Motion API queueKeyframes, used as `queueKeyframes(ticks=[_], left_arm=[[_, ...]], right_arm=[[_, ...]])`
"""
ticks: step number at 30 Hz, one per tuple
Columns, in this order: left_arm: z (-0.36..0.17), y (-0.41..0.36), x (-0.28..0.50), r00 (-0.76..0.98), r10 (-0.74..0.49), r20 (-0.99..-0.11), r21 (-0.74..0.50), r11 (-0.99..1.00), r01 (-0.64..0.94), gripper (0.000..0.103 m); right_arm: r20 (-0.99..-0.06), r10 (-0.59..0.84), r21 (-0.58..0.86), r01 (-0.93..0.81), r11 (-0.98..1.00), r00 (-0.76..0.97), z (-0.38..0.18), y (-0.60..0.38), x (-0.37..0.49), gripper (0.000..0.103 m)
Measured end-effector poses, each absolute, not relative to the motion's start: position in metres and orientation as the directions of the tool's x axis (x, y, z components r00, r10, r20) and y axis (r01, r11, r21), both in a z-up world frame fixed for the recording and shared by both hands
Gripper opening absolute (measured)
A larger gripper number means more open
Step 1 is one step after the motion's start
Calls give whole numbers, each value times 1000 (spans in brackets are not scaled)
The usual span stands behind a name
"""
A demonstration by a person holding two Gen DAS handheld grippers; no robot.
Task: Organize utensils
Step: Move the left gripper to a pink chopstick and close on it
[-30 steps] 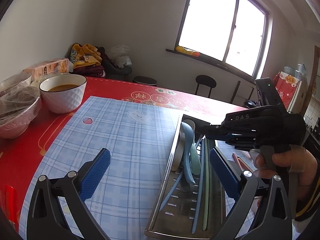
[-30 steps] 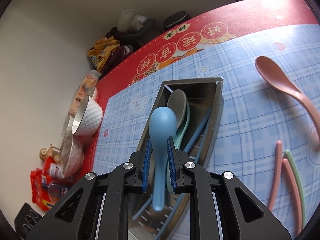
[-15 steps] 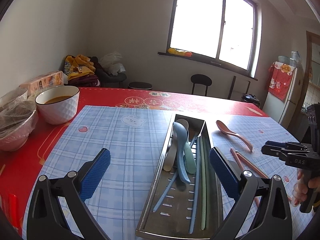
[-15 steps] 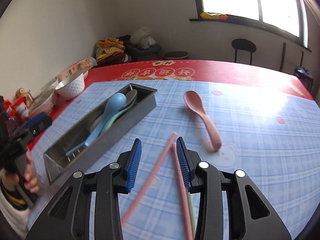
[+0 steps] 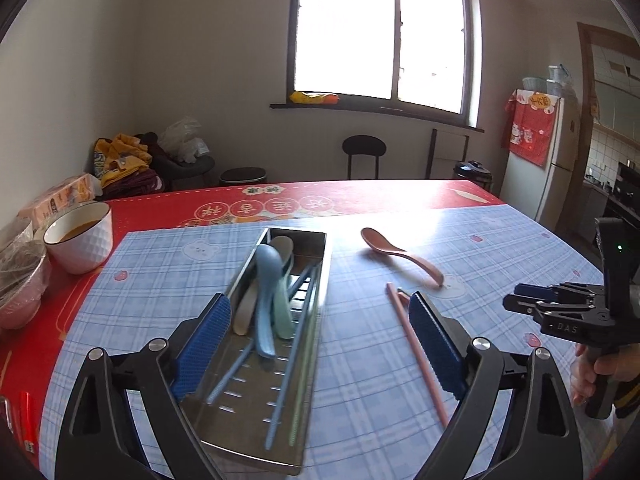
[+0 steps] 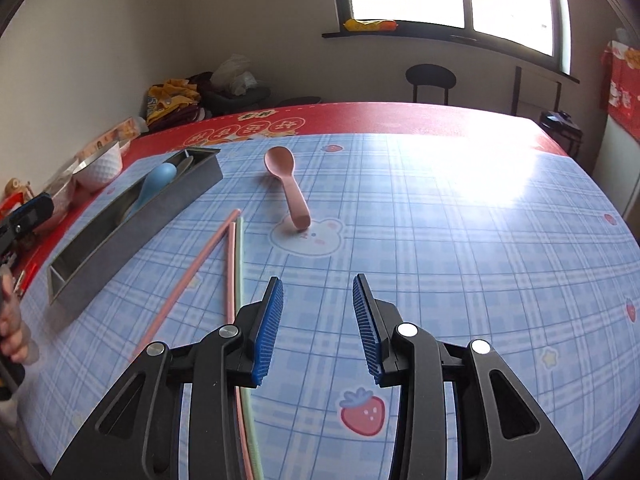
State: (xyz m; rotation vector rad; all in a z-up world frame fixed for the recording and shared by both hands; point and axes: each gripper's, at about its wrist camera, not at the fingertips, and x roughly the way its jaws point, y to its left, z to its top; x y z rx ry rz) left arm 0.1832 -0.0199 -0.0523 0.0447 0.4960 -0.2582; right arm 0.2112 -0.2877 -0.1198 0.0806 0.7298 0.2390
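A metal tray (image 5: pixel 322 276) lies lengthwise on the blue checked mat, holding a blue spoon (image 5: pixel 265 280), other spoons and several chopsticks. My left gripper (image 5: pixel 320 340) hovers over the tray's near end; its jaws are closing, wide apart and pressing on nothing. To the tray's right lie a pink spoon (image 5: pixel 400 254) and pink chopsticks (image 5: pixel 418 354). My right gripper (image 6: pixel 318 300) is open and empty above bare mat, just right of two pink chopsticks (image 6: pixel 192 268) and a green chopstick (image 6: pixel 240 280). Beyond it lie the pink spoon (image 6: pixel 286 178) and the tray (image 6: pixel 160 216).
A white bowl (image 5: pixel 78 240) of brown liquid, covered bowls (image 5: pixel 18 280) and a tissue pack (image 5: pixel 60 200) stand at the table's left edge. A person's hand (image 5: pixel 600 368) holds the right gripper's handle at the far right. A black chair (image 5: pixel 363 152) stands beyond the table.
The right gripper let go of the blue spoon, which now lies in the tray, and swung right to above the mat beside the chopsticks. The left gripper shifted right and its jaws narrowed slightly.
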Motion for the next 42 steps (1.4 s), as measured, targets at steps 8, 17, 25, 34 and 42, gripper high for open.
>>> queueKeyframes(ticks=[8,17,25,34,42], left_arm=[[-69,-88,185,786,-298,-542,9,933,360,86],[-103,-116,203,733,-268,-626,21,933,359,78],[-112,-121,214,707,-254,-660,31,931,364,76],[-117,-124,212,684,-275,-676,19,921,389,70],[-125,-113,225,606,-343,-718,-99,912,399,47]], right_arm=[[-628,302,244,-187,952,717,-122,-301,209,39],[-626,355,309,-197,931,694,-126,-307,213,39],[-625,389,359,-193,913,677,-130,-314,215,39],[-625,403,370,-200,907,668,-131,-314,217,39],[-620,406,377,-199,905,672,-130,-316,216,39]])
